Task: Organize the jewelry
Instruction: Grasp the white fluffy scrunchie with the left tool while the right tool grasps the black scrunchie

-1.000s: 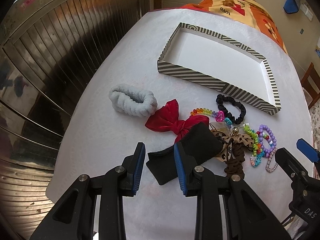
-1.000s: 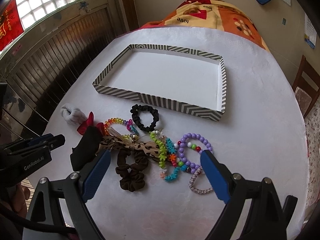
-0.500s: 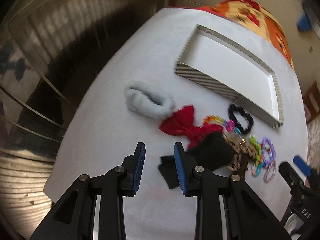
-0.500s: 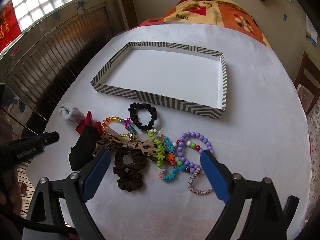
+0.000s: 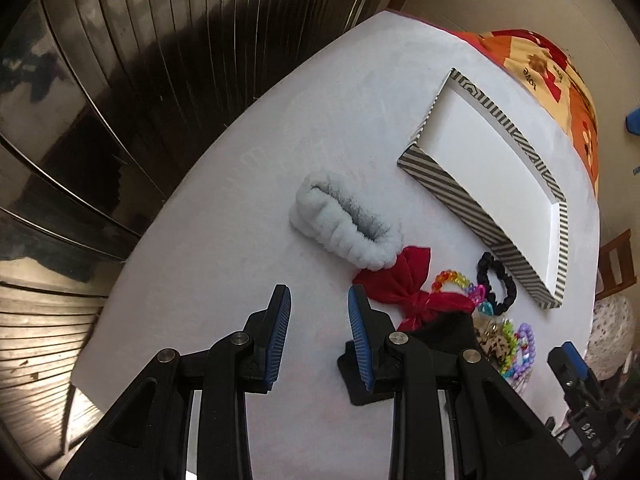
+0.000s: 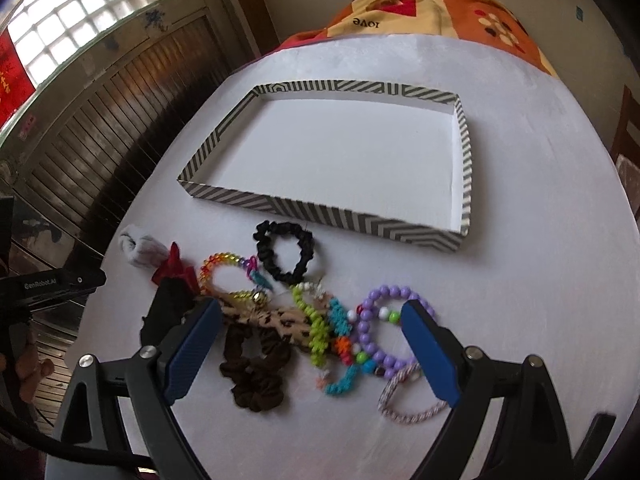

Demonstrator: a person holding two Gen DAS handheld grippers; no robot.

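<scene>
A shallow striped tray (image 6: 320, 216) (image 5: 452, 200) lies empty on the white table. In front of it lies a heap of jewelry and hair ties: black scrunchie (image 6: 285, 257), rainbow bead bracelet (image 6: 218, 268), purple bead bracelet (image 6: 376, 332), brown scrunchie (image 6: 252, 376), leopard bow (image 6: 272, 320), green and teal bracelets, pink twisted band (image 6: 404, 400). A fluffy grey band (image 5: 348, 224), red bow (image 5: 404, 284) and black cloth (image 5: 440, 336) lie at the left. My left gripper (image 5: 318, 336) is open, empty, just short of the grey band. My right gripper (image 6: 312, 348) is wide open over the heap.
The table's left edge (image 5: 168, 208) drops off toward dark wooden shutters (image 5: 120, 80). An orange patterned blanket (image 6: 420, 4) lies beyond the table's far end. A wooden chair (image 5: 616, 260) stands at the right.
My left gripper has swung left, from over the black cloth toward the grey band. My right gripper has moved a little closer over the heap. Both stayed open.
</scene>
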